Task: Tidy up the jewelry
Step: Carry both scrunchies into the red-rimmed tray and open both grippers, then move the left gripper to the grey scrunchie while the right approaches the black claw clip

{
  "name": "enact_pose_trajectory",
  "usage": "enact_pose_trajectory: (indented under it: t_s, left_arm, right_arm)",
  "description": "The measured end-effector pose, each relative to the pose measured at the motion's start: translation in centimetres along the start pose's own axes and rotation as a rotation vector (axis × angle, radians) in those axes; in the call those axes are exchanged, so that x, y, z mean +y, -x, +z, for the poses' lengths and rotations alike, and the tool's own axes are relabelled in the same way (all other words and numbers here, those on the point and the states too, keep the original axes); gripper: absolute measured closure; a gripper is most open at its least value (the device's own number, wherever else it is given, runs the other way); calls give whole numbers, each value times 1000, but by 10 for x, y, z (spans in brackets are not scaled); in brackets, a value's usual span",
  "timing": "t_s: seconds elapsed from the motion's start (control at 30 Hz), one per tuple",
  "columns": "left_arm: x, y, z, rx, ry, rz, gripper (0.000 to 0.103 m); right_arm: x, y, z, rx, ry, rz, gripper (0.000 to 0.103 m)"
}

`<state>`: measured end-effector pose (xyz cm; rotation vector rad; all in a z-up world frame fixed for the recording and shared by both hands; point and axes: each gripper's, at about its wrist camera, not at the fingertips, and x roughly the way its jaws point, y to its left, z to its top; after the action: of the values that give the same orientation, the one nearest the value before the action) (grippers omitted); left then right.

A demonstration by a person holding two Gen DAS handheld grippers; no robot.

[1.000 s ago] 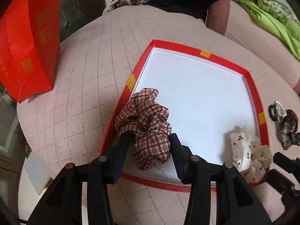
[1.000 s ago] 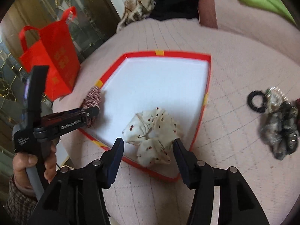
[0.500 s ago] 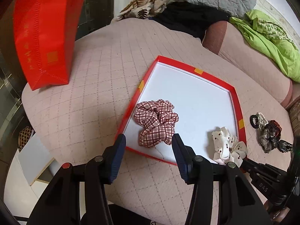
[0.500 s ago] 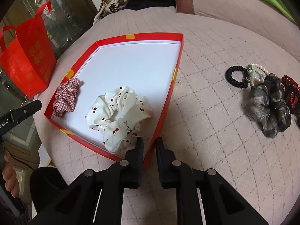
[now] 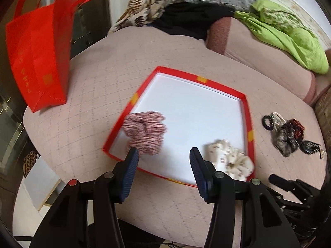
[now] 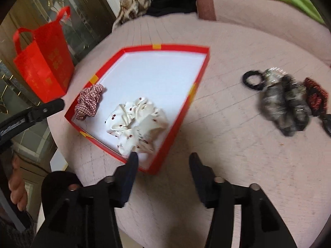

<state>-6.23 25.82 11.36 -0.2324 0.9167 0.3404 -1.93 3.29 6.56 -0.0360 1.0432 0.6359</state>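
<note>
Left gripper (image 5: 163, 157): jaws apart, holding nothing, above the tray's (image 5: 250, 124) near rim. Right gripper (image 6: 163, 161): jaws apart, empty, over the tray's near corner and bare quilted table (image 6: 238, 144). Plaid scrunchie (image 5: 145, 131) lies by the tray's left rim; white scrunchie (image 6: 136, 122) by the near rim (they lie apart). Tray centre and far half open. Loose pile (image 6: 287, 101) at right frame, blurred. Red bag (image 5: 37, 62) upper left, near the table edge.
</note>
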Motion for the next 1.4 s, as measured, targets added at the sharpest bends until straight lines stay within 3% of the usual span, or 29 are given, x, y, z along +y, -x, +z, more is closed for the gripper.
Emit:
enact_pose_trajectory:
  t_s: [0.43,0.57,0.83,1.1,1.4]
  left_arm:
    - [-122,7,-12,45,-235,-111,52]
    - [-165,10,-15,38,-322,-140,52]
    - [-231,-9,-3,55,-391,-194,49]
    - [-271,-57,7,133,-370,-253,47]
    - [-321,-104,11,142,-441,-265,45]
  right_arm:
    - [-123,68,-59,-106,-185,-186,45]
    - [-157,83,-70,-142,-265,-213,45]
    - [-202,101,-84,-194,-372,-256,42]
    - [-234,101,-82,-219,-435,-268,36]
    - [-291,100,-44,-289,-504,-292,26]
